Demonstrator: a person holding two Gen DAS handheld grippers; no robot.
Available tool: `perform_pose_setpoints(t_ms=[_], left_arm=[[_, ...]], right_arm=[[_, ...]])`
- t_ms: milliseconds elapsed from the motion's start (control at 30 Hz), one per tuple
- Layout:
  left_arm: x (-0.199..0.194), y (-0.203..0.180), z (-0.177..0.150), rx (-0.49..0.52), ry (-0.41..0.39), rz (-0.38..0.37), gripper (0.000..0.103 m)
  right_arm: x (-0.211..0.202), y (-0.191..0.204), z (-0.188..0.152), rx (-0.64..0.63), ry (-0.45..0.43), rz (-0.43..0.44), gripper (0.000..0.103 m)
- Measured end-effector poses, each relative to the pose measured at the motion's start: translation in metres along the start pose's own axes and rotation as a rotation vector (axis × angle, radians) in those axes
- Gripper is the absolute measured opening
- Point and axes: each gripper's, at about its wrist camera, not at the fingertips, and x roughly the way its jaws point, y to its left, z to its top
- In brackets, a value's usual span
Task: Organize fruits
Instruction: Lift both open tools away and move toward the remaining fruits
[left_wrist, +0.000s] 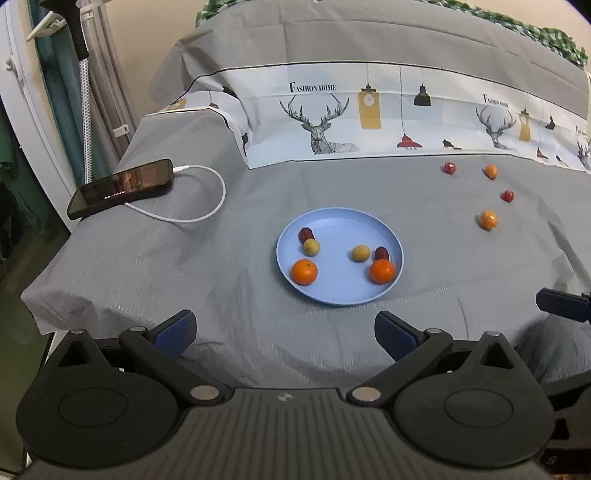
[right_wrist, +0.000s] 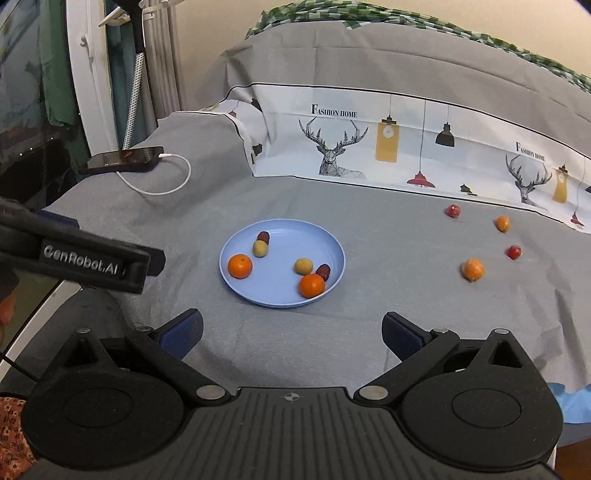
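A blue plate (left_wrist: 332, 295) (right_wrist: 236, 284) sits mid-table and holds two oranges (left_wrist: 304, 271) (right_wrist: 240, 266), two yellow-green fruits (left_wrist: 360, 253) (right_wrist: 303, 266) and two dark red dates (left_wrist: 306, 233) (right_wrist: 263, 236). To the right on the grey cloth lie two small oranges (left_wrist: 488, 220) (right_wrist: 473, 269) and two small red fruits (left_wrist: 508, 195) (right_wrist: 514, 252). My left gripper (left_wrist: 284, 332) is open and empty, near the table's front edge, short of the plate. My right gripper (right_wrist: 291, 334) is open and empty, also in front of the plate. The left gripper's body (right_wrist: 85, 258) shows at the left of the right wrist view.
A black phone (left_wrist: 122, 186) (right_wrist: 123, 158) with a white cable (left_wrist: 207, 210) lies at the back left. A folded deer-print cloth (left_wrist: 369, 118) (right_wrist: 388, 144) rises behind the fruits. The table's left edge drops off near a white frame (right_wrist: 88, 92).
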Motion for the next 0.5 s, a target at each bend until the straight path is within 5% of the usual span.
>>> perform_pose_setpoints(t_ms=[500], left_arm=[[-0.003,-0.006,0.002,0.025,0.004,-0.003,0.103]], right_arm=[[0.001,-0.008,-0.003,0.055,0.003,-0.005,0.102]])
